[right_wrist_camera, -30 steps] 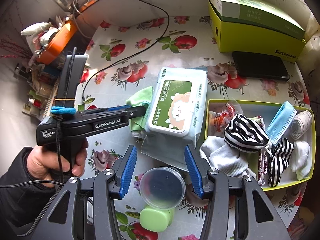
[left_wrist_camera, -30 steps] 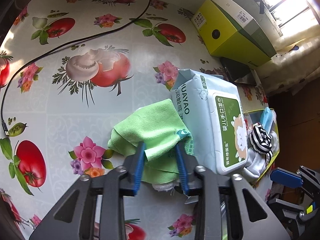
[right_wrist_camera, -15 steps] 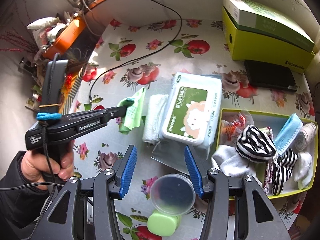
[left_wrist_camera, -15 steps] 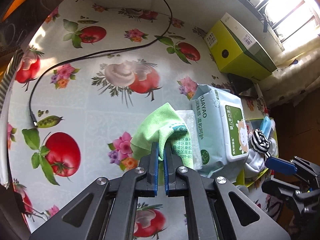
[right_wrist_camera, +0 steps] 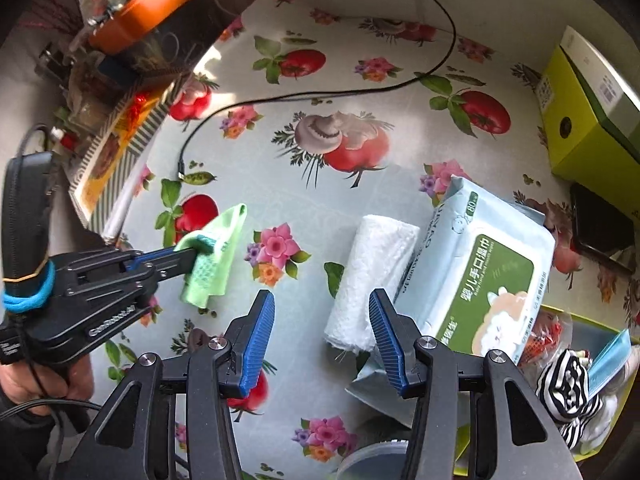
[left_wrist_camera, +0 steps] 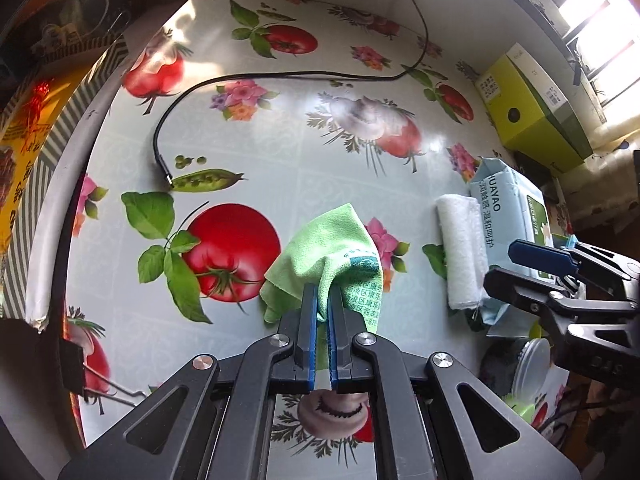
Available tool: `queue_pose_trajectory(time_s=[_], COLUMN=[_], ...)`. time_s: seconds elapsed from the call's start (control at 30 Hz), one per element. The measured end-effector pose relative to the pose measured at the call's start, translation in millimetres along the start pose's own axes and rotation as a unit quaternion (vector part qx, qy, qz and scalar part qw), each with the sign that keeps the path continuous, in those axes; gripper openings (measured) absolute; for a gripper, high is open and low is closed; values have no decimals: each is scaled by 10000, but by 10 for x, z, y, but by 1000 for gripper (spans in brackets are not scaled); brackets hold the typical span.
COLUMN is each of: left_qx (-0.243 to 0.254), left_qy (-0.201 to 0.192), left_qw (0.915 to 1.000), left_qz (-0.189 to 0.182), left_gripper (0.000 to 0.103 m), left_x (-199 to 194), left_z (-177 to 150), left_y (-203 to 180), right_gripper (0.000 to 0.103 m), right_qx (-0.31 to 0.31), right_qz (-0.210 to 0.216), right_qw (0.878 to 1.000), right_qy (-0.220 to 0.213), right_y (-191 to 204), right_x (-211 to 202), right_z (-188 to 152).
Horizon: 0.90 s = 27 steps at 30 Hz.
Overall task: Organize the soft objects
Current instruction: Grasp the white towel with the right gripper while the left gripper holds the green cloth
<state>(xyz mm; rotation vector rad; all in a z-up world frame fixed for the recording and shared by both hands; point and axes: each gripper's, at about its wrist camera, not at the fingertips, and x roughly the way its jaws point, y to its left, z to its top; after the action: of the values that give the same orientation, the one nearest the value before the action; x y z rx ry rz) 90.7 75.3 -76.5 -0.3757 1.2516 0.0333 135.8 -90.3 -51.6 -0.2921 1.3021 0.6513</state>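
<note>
L gripper (left_wrist_camera: 323,300) fingers pinch green cloth (left_wrist_camera: 332,256) above counter (left_wrist_camera: 280,152) middle, prob. lifted clear. R gripper (right_wrist_camera: 322,320) fingers spread, empty, near white towel roll (right_wrist_camera: 370,280). Risk: thin pinch w/ loose folds, cloth could slip free.

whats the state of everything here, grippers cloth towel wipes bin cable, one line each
left gripper: shut on green cloth
right gripper: open, holding nothing
green cloth: pinched, hanging off the table
white towel: rolled, lying against the wipes pack
wipes pack: lid closed, lying flat
yellow-green bin: open, holding socks
black cable: loose end unplugged
</note>
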Motion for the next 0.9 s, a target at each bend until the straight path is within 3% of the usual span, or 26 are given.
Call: queue_pose_trajectory(time_s=[0.23, 0.33, 0.37, 0.4, 0.47, 0.57, 0.7, 0.8, 0.9], left_qx=[-249, -384, -400, -423, -473, -487, -532, -481, -415], left_qy=[124, 167, 164, 130, 33, -91, -160, -81, -54], left_qw=[9996, 9990, 9989, 9987, 9984, 9981, 9977, 9980, 9984], left_qz=[-33, -147, -183, -244, -312, -352, -385, -413, -380], left_gripper=[4, 5, 6, 7, 12, 30, 39, 42, 42], left_x=[73, 71, 60, 38, -14, -68, -71, -15, 48], left_z=[-90, -118, -124, -132, -147, -154, -125, -93, -51], left_y=[229, 291, 304, 316, 345, 367, 386, 359, 310], right_gripper=[49, 45, 39, 27, 22, 20, 20, 22, 34], right_qx=[-331, -558, -604, -631, -586, -650, -510, -384, -270], right_qz=[-808, -1055, -1067, -963, -587, -164, 264, 166, 112], right_qw=[9946, 9913, 9910, 9922, 9956, 9968, 9980, 9990, 9995], right_qy=[565, 555, 529, 474, 442, 428, 259, 132, 144], right_y=[140, 217, 230, 238, 248, 315, 326, 251, 121], right_x=[493, 564, 562, 542, 505, 452, 289, 192, 213], right_z=[56, 64, 61, 57, 44, -32, -123, -132, -84])
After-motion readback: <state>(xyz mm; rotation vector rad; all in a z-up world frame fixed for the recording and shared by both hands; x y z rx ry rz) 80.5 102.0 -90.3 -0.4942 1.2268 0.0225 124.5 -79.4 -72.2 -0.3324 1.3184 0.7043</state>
